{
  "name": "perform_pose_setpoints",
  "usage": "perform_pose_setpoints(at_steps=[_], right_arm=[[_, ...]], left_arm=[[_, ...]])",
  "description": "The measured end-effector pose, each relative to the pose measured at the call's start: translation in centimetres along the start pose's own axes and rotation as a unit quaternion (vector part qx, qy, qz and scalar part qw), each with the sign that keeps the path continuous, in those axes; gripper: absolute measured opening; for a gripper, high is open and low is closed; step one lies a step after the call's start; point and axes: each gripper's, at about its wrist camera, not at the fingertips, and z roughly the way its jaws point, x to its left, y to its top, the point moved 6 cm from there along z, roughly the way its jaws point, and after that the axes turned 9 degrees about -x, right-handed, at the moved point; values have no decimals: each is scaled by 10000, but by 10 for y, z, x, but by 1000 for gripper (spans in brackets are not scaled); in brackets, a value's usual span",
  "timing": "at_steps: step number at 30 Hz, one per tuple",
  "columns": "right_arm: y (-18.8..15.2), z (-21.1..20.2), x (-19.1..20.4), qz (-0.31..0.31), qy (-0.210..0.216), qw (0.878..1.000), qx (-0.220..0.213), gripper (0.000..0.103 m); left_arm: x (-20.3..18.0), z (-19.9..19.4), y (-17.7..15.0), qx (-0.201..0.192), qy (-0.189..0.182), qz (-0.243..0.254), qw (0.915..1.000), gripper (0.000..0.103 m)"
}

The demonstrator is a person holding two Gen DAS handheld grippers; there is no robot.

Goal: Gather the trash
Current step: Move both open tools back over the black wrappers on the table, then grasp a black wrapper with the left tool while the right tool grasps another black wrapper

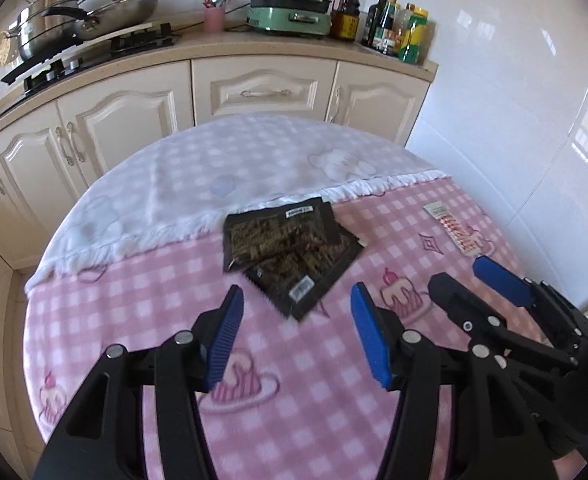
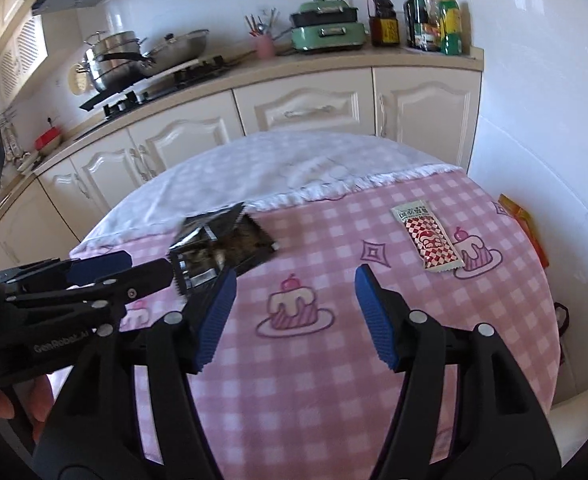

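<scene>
Two dark snack wrappers (image 1: 290,248) lie overlapped near the middle of the table, just ahead of my left gripper (image 1: 296,322), which is open and empty above the pink checked cloth (image 1: 314,420). The wrappers also show in the right wrist view (image 2: 222,246), ahead and to the left. A red-and-white checked sachet (image 2: 428,236) lies flat at the right of the table; it also shows in the left wrist view (image 1: 456,230). My right gripper (image 2: 294,316) is open and empty, low over the cloth. The left gripper (image 2: 134,270) shows at the left of the right wrist view.
A white fluffy cloth (image 1: 234,176) covers the table's far half. Beyond it stand cream cabinets (image 1: 262,88) with a hob, pots (image 1: 54,20), a green cooker (image 1: 290,10) and bottles (image 1: 398,26). An orange packet (image 2: 528,226) lies past the table's right edge, by a white tiled wall.
</scene>
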Motion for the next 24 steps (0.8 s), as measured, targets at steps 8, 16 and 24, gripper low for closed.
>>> perform_pose_setpoints(at_steps=[8,16,24], right_arm=[[11,27,-11,83,-7,9999,73,63],[10,47,-18,199,-13,9996,219,63],[11,57,-17,235,-9,9990,370,64]], left_arm=[[-2,44,10,220,60,302,9993,55],[-2,67,24,142,188,534,9983,55],[-2,73,27,103,-61,467,9988,28]])
